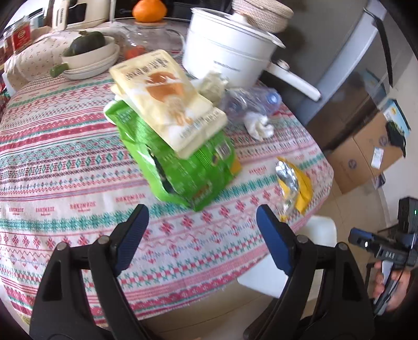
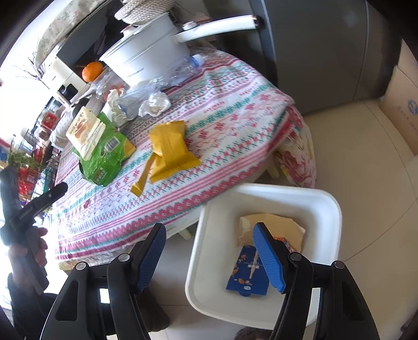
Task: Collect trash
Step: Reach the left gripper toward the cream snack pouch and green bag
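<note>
A green snack bag point(image 1: 183, 167) lies on the patterned tablecloth with a cream pouch point(image 1: 167, 99) on top; both show in the right wrist view point(image 2: 104, 154) point(image 2: 85, 130). A yellow wrapper point(image 1: 294, 184) point(image 2: 169, 149) lies near the table edge. Crumpled tissues point(image 1: 258, 124) point(image 2: 155, 103) and a crushed clear bottle point(image 1: 250, 98) point(image 2: 167, 75) lie by the pot. My left gripper point(image 1: 202, 230) is open and empty, just short of the green bag. My right gripper point(image 2: 209, 251) is open and empty above the white bin point(image 2: 331, 209), which holds a blue packet point(image 2: 245, 274) and a cream wrapper point(image 2: 274, 225).
A white pot point(image 1: 222, 49) with a long handle, stacked bowls with a green vegetable point(image 1: 91, 56), an orange point(image 1: 149, 10) and a glass jar stand at the table's back. A grey fridge point(image 1: 347, 65) and cardboard boxes point(image 1: 365, 154) are on the right. A floral stool point(image 2: 297, 157) stands under the table.
</note>
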